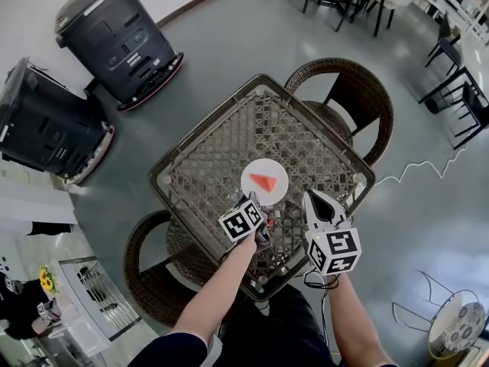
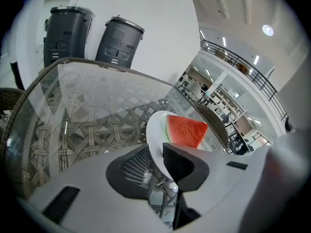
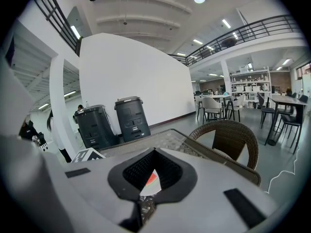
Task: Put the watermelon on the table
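L gripper (image 2: 156, 148) jaws pinched plate (image 2: 154, 130) rim, melon (image 2: 186, 131) on it, atop counter (image 1: 210, 167); R gripper (image 3: 153, 153) jaws pressed together, empty.

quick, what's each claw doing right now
left claw: closed on the rim of the white plate, which carries the watermelon slice.
right claw: closed, nothing in it.

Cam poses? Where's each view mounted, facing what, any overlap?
Head view: on the person's head, steeply down at the table; forearms, left gripper, right gripper show.
Left gripper view: on the left gripper, facing the watermelon on its plate; jaws shut on the plate rim.
Right gripper view: on the right gripper, facing the bins; shut jaws show.
Shared: all see the plate.
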